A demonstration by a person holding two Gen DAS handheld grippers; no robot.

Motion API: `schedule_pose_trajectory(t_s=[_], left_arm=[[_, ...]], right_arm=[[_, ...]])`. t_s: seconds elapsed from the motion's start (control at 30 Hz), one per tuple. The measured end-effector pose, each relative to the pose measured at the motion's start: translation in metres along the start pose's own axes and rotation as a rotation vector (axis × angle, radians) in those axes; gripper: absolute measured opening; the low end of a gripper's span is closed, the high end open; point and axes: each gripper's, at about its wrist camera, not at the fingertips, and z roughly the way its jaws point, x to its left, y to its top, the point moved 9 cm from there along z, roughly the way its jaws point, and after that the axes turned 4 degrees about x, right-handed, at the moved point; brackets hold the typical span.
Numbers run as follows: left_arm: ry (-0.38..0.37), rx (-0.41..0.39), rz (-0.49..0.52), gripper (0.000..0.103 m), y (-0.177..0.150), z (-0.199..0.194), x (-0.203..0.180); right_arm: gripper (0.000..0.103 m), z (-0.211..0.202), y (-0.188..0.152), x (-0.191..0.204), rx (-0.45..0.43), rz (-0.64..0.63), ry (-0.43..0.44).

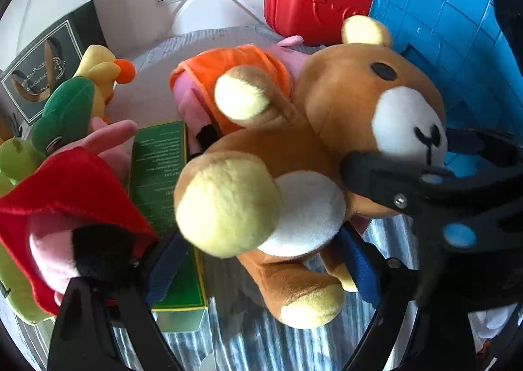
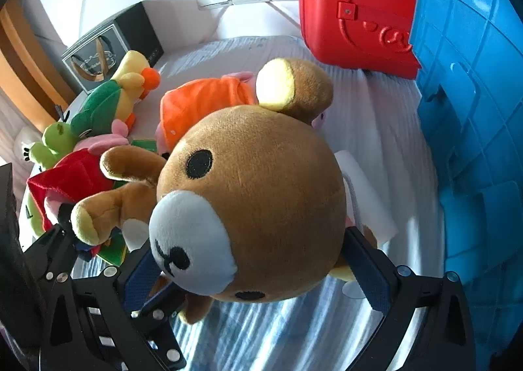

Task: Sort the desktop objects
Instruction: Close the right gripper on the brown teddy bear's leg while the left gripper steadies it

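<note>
A brown teddy bear (image 2: 261, 174) with a white muzzle hangs over the striped tabletop (image 2: 278, 331). Its head fills the right wrist view, where my right gripper (image 2: 253, 273) is shut on it, blue pads (image 2: 366, 269) pressing both sides. In the left wrist view the bear's body (image 1: 294, 207) and legs lie between the fingers of my left gripper (image 1: 258, 269). Those jaws stand wide and the left pad (image 1: 160, 276) is clear of the plush. A black finger of the right gripper (image 1: 385, 181) shows under the bear's chin.
A blue crate (image 2: 474, 109) and a red case (image 2: 356, 11) stand at the right and back. At the left are a pink plush in orange (image 1: 242, 60), one in red (image 1: 75, 187), a yellow-green duck plush (image 1: 94, 76), a green box (image 1: 160, 174) and a dark box (image 1: 42, 70).
</note>
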Motion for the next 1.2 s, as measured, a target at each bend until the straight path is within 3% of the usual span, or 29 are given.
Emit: schedule_pose_trajectory(t_s=[0.2,0.33,0.5,0.63,0.83,0.97,1.1,1.17,1.2], left_arm=[[0.015,-0.002,0.012,0.09,0.006,-0.002,0.003],[0.069,-0.014,0.026,0.09,0.012,-0.003,0.013],[0.114,-0.013,0.028,0.09,0.011,-0.003,0.024],[0.109,-0.018,0.048,0.087,0.012,-0.002,0.015],[0.111,0.0,0.06,0.084,0.011,0.003,0.011],[0.127,0.006,0.054,0.084,0.011,0.007,0.018],[0.128,-0.008,0.039,0.076,0.013,0.007,0.017],[0.106,-0.004,0.027,0.063,0.016,0.009,0.016],[0.081,0.004,0.017,0.05,0.016,0.012,0.015]], right_arm=[[0.103,0.003,-0.005,-0.008,0.02,0.002,0.027],[0.103,0.007,-0.011,-0.007,0.048,-0.036,0.001],[0.103,-0.014,-0.02,-0.027,-0.016,0.067,0.073],[0.103,-0.01,-0.025,-0.042,0.004,0.101,0.098],[0.103,-0.005,-0.012,-0.028,-0.037,0.088,0.19],[0.103,-0.009,0.0,-0.01,-0.073,-0.002,0.165],[0.103,0.019,0.006,0.0,-0.011,-0.011,0.191],[0.083,0.032,0.007,0.011,-0.002,-0.01,0.226],[0.072,0.035,0.007,0.014,-0.009,-0.011,0.232]])
